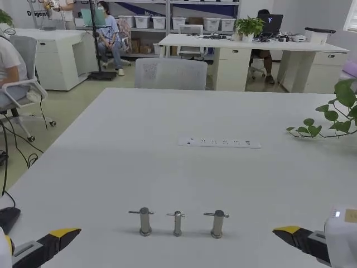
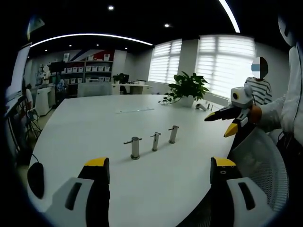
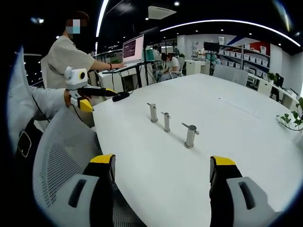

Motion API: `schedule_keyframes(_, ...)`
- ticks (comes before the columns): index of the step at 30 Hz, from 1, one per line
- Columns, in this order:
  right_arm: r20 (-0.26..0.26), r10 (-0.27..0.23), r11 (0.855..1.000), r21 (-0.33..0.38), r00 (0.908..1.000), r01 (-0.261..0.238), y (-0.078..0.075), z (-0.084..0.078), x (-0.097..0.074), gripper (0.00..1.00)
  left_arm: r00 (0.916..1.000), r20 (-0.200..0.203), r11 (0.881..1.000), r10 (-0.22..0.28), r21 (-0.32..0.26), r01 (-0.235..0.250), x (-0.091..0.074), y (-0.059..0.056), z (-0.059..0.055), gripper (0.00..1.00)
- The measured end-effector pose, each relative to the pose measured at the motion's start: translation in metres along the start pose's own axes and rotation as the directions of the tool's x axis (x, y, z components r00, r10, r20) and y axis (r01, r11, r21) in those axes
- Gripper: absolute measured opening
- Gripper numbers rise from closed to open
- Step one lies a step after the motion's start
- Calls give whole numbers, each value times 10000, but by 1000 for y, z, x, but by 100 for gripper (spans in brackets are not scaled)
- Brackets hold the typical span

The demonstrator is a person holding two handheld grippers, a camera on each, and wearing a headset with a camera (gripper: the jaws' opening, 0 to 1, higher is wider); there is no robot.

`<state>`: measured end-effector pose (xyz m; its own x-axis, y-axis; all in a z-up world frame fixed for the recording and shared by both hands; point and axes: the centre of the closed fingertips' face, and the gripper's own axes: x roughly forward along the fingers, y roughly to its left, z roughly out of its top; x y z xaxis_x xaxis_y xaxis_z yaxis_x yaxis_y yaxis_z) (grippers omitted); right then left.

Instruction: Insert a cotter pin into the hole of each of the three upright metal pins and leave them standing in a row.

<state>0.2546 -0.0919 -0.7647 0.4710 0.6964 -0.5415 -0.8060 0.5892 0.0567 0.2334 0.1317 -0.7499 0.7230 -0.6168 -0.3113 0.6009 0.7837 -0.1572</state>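
Observation:
Three upright metal pins stand in a row near the table's front edge: left pin (image 1: 145, 221), middle pin (image 1: 177, 223), right pin (image 1: 217, 224). Each has a thin cotter pin crossing its top. My left gripper (image 1: 56, 240) sits low at the front left, away from the pins. My right gripper (image 1: 294, 237) is at the front right, also away from them. In the left gripper view my left gripper (image 2: 160, 165) is open and empty, facing the row (image 2: 155, 141). In the right gripper view my right gripper (image 3: 162, 161) is open and empty, facing the row (image 3: 166, 121).
A white power strip (image 1: 219, 142) lies mid-table. Plant leaves (image 1: 334, 114) reach in at the right edge. A black mouse (image 1: 6, 218) sits at the left edge. A grey chair (image 1: 170, 73) stands at the far side and a mesh chair back (image 3: 61, 151) is close to me.

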Motion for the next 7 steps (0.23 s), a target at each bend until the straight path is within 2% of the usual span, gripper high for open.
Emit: schedule_keyframes(7, -14, -9, 10000, -34, 10000, 9, 1, -1, 1, 84, 10000, 26, 10000, 15, -31, -15, -1, 0, -1, 88)
